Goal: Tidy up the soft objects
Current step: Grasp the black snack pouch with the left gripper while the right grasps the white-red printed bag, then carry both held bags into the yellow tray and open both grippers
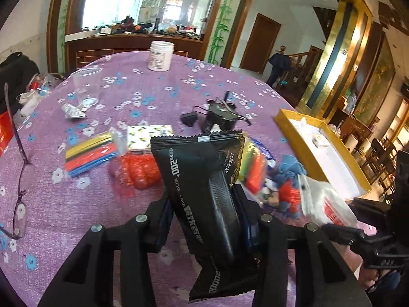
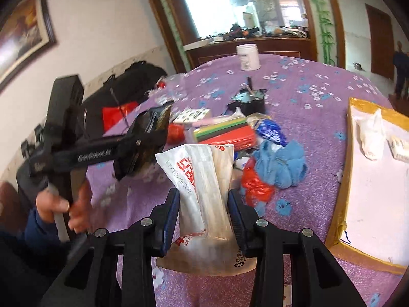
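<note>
Both grippers have something in them right now. The left gripper (image 1: 204, 212) is clamped on a black foil packet (image 1: 202, 192) with white print, sitting dead centre in the left wrist view and lifted clear of the table (image 1: 158, 97). The right gripper (image 2: 203, 217) is squeezing a white and clear plastic pouch (image 2: 202, 186) with red lettering, low centre in its own frame. You can see the pouch pinched in between the pads.

From the right wrist view the left gripper shows up at middle left with the black packet sticking out of it, and the person's hand (image 2: 64, 204) on its handle at lower left.

The rest of the soft stuff is piled mid-table on the purple flowered cloth: a blue fuzzy cloth (image 2: 281, 163), a crumpled red plastic bag (image 2: 255, 184), a pack of coloured strips (image 1: 89, 153), and an orange-red bag (image 1: 135, 171) beside them. A yellow-rimmed tray (image 2: 370, 112) with a white inside sits at the right edge of both frames, with a couple of small white items in it; they're too blurry to name, maybe tissue.

Further back there's a white jar (image 1: 161, 56), a clear plastic cup (image 1: 85, 87) upper left, a black gadget with a cable (image 1: 219, 115), and a pair of glasses (image 1: 20, 179) at far left.
</note>
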`<action>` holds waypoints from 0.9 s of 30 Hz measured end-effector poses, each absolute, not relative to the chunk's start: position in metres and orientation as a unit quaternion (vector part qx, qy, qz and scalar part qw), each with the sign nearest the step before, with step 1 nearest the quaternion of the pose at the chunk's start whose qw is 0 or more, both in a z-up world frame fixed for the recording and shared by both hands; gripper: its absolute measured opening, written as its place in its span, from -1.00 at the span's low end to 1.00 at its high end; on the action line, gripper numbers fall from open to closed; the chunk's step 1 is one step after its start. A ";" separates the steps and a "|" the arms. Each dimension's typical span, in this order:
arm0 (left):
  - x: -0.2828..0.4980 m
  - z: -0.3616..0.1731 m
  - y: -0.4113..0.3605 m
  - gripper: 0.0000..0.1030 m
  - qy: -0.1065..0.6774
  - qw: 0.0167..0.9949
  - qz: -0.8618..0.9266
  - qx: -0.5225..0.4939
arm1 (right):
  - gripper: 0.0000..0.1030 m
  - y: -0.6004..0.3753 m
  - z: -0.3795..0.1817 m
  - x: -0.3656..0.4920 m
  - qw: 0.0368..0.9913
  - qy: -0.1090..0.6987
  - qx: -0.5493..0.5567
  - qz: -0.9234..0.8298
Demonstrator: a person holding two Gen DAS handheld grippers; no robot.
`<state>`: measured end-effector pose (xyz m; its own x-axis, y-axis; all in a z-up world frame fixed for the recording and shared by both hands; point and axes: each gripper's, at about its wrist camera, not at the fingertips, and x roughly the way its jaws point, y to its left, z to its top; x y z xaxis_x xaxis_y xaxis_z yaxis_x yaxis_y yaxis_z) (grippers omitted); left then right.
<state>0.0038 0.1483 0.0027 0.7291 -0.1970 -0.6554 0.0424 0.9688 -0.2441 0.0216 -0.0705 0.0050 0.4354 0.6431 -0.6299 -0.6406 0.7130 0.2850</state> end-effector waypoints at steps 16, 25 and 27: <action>0.015 0.022 0.084 -0.16 0.358 0.922 -0.134 -0.067 | -0.17 -0.128 0.023 0.041 0.870 0.349 0.098 0.335; 0.040 0.031 0.020 -0.16 0.362 0.910 -0.193 -0.056 | -0.17 -0.182 0.028 0.055 0.891 0.330 0.154 0.272; 0.048 0.031 0.005 -0.16 0.366 0.906 -0.204 -0.052 | -0.17 -0.196 0.028 0.060 0.897 0.323 0.168 0.250</action>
